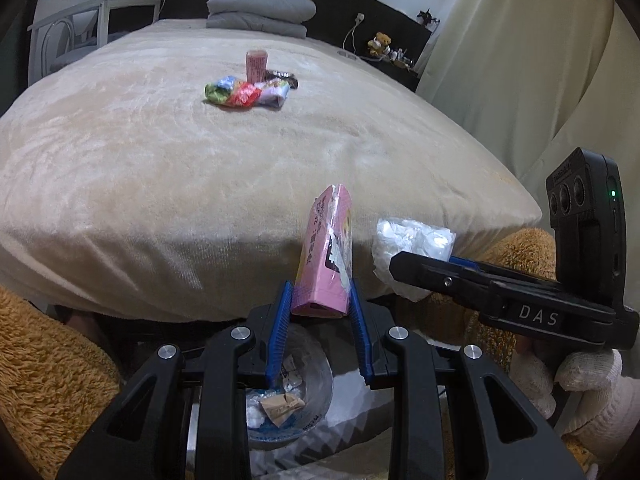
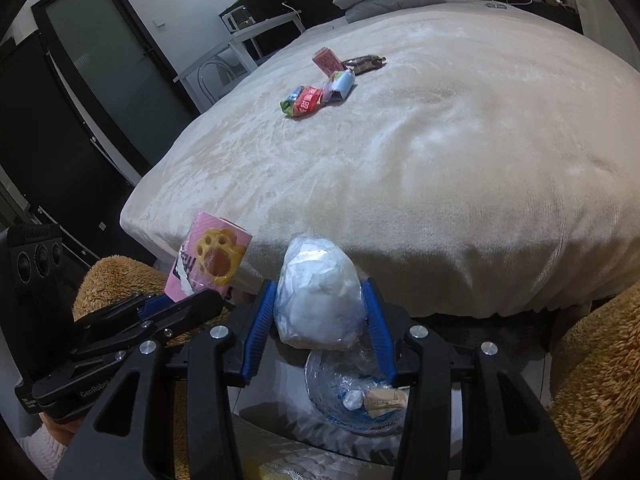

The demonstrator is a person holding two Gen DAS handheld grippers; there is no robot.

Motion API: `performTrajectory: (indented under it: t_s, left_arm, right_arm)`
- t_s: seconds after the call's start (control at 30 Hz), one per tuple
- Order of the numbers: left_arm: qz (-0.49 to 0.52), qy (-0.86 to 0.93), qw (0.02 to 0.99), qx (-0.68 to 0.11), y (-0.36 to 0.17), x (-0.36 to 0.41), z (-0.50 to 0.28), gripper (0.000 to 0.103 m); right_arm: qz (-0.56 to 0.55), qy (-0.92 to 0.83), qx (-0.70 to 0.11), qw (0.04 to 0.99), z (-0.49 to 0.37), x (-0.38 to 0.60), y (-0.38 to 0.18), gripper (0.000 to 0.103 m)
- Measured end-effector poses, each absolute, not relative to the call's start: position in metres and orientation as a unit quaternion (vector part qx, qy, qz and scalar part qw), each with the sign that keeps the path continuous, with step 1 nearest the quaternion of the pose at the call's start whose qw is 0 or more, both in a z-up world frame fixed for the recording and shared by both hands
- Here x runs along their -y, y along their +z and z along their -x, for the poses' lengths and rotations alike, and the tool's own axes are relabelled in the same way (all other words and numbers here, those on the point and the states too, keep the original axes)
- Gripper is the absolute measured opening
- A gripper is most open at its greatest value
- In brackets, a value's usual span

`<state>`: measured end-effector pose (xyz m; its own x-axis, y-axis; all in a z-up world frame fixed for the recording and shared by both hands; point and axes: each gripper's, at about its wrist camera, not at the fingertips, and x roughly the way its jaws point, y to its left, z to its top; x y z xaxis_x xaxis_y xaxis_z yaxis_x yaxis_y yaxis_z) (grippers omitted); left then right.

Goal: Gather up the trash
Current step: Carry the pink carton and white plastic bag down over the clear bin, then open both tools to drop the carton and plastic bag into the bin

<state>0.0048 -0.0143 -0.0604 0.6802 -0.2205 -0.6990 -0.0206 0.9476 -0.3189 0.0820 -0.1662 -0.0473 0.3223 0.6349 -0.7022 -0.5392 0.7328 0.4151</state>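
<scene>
My left gripper (image 1: 319,300) is shut on a pink snack box (image 1: 325,252) and holds it upright over a clear plastic trash bag (image 1: 312,364) that holds scraps. My right gripper (image 2: 320,308) is shut on a white wad wrapped in clear plastic (image 2: 320,292), also above that bag (image 2: 340,376). The pink box also shows in the right wrist view (image 2: 210,264), and the wad in the left wrist view (image 1: 412,240). More trash lies mid-bed: a pink carton (image 1: 257,65), colourful wrappers (image 1: 240,94) and a dark wrapper (image 2: 364,63).
The beige bed (image 1: 160,152) fills the view, with folded grey bedding (image 1: 260,10) at its head. A white table and chair (image 1: 80,24) stand at the left. Brown fleece sleeves (image 1: 44,360) flank the grippers. A dark door (image 2: 100,60) stands left of the bed.
</scene>
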Motion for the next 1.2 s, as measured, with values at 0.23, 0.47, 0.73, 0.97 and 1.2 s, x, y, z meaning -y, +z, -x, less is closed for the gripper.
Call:
performTrajectory:
  t_s: [0.23,0.47,0.73,0.97,1.2]
  left_arm:
    - [0.145,-0.044,0.879,-0.452,-0.083,0.021,-0.016,0.028]
    - [0.157,-0.029,0.84,-0.519,-0.112,0.02,-0.029,0.028]
    - [0.189,-0.017,0.794,-0.578,-0.141,0.013,-0.041,0.028]
    - [0.204,-0.002,0.765,-0.611,-0.162,0.01,-0.051,0.029]
    - [0.201,0.0,0.748,-0.633,-0.173,0.012,-0.052,0.029]
  right_arm:
    - [-0.065,0.35,-0.525,0.773,-0.091,0.162,-0.075,0.045]
    - [-0.061,0.327,-0.576,0.747,-0.098,0.156,-0.099,0.046]
    - [-0.077,0.301,-0.63,0.712,-0.106,0.157,-0.124,0.046]
    - [-0.088,0.271,-0.668,0.687,-0.114,0.157,-0.145,0.046]
    - [-0.083,0.26,-0.694,0.667,-0.116,0.153,-0.159,0.046]
